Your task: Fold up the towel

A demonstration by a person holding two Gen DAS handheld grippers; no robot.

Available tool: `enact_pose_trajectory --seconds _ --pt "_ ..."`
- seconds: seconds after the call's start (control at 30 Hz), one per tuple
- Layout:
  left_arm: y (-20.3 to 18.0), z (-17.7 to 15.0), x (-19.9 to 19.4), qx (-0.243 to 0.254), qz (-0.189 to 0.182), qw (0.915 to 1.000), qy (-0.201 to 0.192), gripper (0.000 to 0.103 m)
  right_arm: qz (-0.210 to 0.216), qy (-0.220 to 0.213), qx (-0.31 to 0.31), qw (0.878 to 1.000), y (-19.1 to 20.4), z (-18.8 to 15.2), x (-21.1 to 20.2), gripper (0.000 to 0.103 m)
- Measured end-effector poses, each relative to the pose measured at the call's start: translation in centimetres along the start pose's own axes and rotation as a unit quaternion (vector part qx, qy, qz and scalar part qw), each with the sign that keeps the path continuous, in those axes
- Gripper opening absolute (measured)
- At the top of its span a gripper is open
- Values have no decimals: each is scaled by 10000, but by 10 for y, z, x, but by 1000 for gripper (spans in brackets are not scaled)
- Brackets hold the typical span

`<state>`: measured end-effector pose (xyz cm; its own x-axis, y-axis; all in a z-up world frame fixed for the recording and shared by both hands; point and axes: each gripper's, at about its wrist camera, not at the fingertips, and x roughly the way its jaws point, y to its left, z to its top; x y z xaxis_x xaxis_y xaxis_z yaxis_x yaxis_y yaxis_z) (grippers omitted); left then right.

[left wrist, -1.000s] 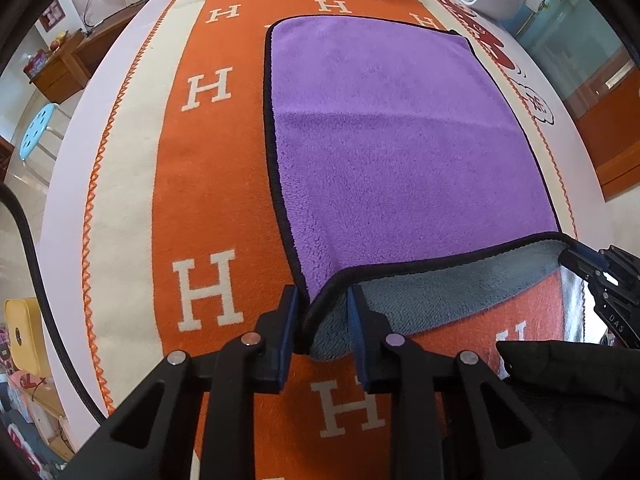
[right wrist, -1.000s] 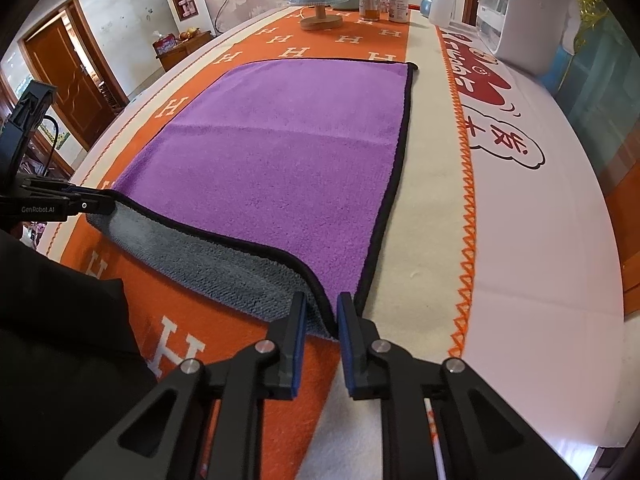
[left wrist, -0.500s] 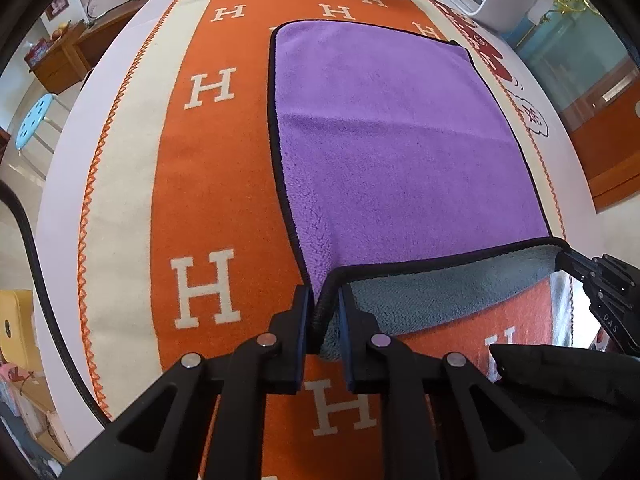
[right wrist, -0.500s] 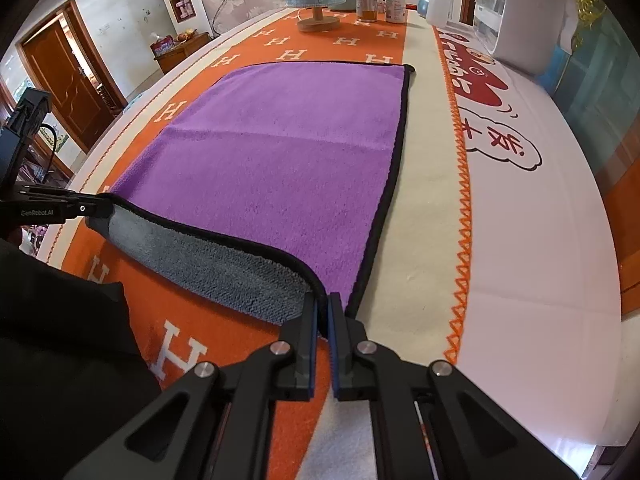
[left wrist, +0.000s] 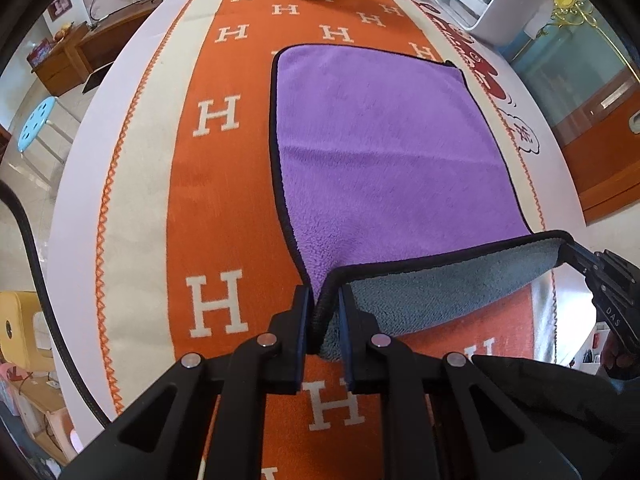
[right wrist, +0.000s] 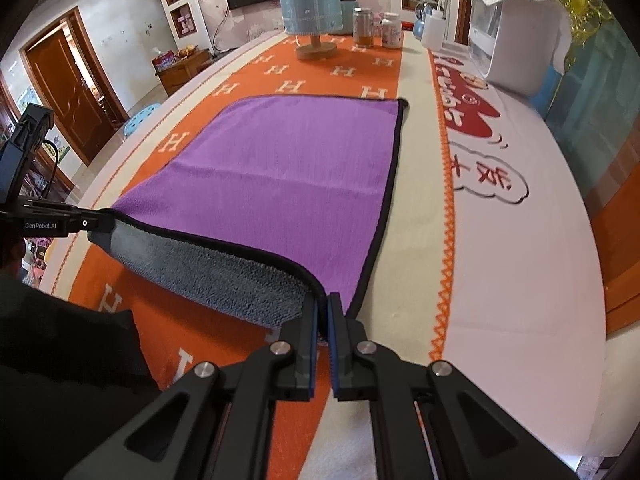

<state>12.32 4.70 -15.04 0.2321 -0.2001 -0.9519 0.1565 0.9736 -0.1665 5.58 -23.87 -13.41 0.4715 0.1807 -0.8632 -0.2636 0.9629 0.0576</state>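
Note:
A purple towel [left wrist: 384, 152] with black trim and a grey underside lies flat on the orange H-pattern table cover [left wrist: 224, 184]. Its near edge is lifted off the table, showing the grey side [left wrist: 440, 288]. My left gripper [left wrist: 325, 300] is shut on the towel's near left corner. My right gripper [right wrist: 322, 308] is shut on the near right corner; the towel [right wrist: 288, 176] stretches between both. The right gripper also shows at the right of the left wrist view [left wrist: 608, 280], the left gripper at the left of the right wrist view [right wrist: 60, 220].
At the table's far end stand a blue lamp on a wooden base [right wrist: 312, 4], jars and bottles [right wrist: 376, 28] and a white appliance [right wrist: 516, 36]. A blue stool [left wrist: 36, 120] stands on the floor to the left. The table's right edge [right wrist: 592, 320] is close by.
Both grippers have closed on the near corners and lifted the towel's near edge higher, moving forward over the table. The grey underside shows more.

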Motion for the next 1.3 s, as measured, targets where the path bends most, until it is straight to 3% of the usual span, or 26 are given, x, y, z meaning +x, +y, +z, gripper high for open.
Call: enact_pose_trajectory --seconds 0.3,0.73,1.03,1.3 --pt "-6 23 -30 133 31 9998 -138 12 -26 -306 -81 9995 -7 29 -18 4" --pt "-16 82 -51 442 118 9981 -423 12 -175 -797 -204 9965 -22 77 -29 4" --pt "-6 129 -52 437 256 9952 -832 11 -285 -1121 -28 9933 -34 111 -19 4" --pt "6 160 -26 216 265 9948 -960 9 -439 -1250 -57 9912 -34 141 4 4"
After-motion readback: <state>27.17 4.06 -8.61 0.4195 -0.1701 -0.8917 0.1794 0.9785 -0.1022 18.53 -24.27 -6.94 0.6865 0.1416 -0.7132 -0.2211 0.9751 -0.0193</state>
